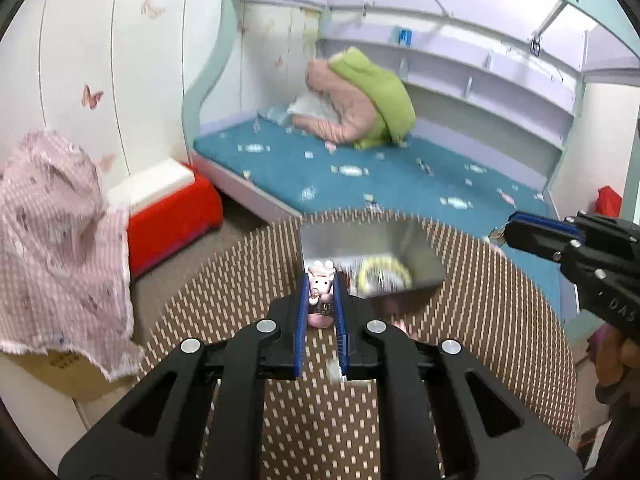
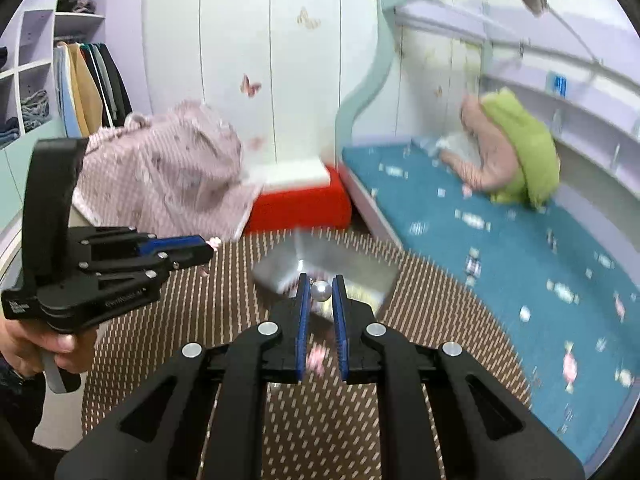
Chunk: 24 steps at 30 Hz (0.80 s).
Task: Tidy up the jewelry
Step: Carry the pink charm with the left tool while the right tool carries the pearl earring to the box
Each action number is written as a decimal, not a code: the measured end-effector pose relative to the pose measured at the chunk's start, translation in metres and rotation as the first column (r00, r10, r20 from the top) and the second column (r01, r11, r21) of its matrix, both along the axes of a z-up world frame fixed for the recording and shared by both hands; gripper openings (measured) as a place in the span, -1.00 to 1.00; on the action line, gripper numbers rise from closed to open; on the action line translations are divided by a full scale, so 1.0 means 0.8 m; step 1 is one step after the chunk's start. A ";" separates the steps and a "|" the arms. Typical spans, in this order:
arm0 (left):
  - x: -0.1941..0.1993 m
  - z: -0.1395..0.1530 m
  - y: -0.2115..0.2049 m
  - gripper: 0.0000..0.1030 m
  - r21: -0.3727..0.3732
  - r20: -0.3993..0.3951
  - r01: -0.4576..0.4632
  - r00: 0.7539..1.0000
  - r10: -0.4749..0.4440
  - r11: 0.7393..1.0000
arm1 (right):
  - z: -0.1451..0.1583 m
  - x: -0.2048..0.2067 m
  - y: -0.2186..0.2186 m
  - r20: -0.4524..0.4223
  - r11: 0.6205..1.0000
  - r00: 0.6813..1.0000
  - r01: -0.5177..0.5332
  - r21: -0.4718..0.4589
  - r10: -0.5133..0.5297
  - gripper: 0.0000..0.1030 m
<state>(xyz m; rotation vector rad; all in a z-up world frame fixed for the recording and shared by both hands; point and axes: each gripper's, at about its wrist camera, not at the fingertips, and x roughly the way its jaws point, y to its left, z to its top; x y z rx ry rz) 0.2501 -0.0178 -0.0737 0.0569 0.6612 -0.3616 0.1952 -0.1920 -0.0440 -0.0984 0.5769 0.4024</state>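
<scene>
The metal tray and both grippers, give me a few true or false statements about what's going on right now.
1. The left gripper holds a small pink figurine. True.
2. The right gripper is empty. False: a silvery pearl-like bead sits between its fingers.
3. The metal tray rests on the blue mattress. False: it is over the brown patterned table.
4. A yellow ring-shaped item lies in the tray. True.

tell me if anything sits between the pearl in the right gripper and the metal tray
Nothing visible does. The right gripper is shut on the pearl, and the metal tray lies directly ahead on the patterned table. The left gripper sits off to the side, clear of that path.
</scene>
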 end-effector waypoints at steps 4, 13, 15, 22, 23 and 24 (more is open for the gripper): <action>0.022 0.029 -0.006 -0.76 -0.018 0.038 -0.006 0.999 0.006 1.000 | 0.028 0.024 -0.003 0.037 1.000 0.999 0.007 0.002 -0.007 -0.81; 0.075 0.058 -0.030 -0.76 -0.071 0.027 0.016 1.000 -0.014 0.997 | 0.035 0.071 -0.002 -0.010 0.999 1.000 0.010 0.045 -0.009 -0.81; 0.087 0.058 -0.037 -0.76 -0.074 0.011 0.019 1.000 -0.019 0.997 | 0.032 0.080 -0.002 -0.030 0.998 1.000 0.007 0.058 -0.006 -0.81; 0.106 0.042 -0.052 -0.76 -0.066 -0.041 0.029 0.999 -0.031 0.997 | 0.013 0.102 -0.001 -0.104 0.997 0.995 0.009 0.075 -0.001 -0.80; 0.108 0.038 -0.054 -0.76 -0.064 -0.051 0.029 0.998 -0.032 0.998 | 0.011 0.104 -0.002 -0.112 0.997 0.994 0.009 0.079 -0.001 -0.80; 0.110 0.034 -0.054 -0.76 -0.065 -0.058 0.027 0.998 -0.031 0.998 | 0.008 0.106 -0.003 -0.124 0.996 0.992 0.012 0.086 -0.002 -0.80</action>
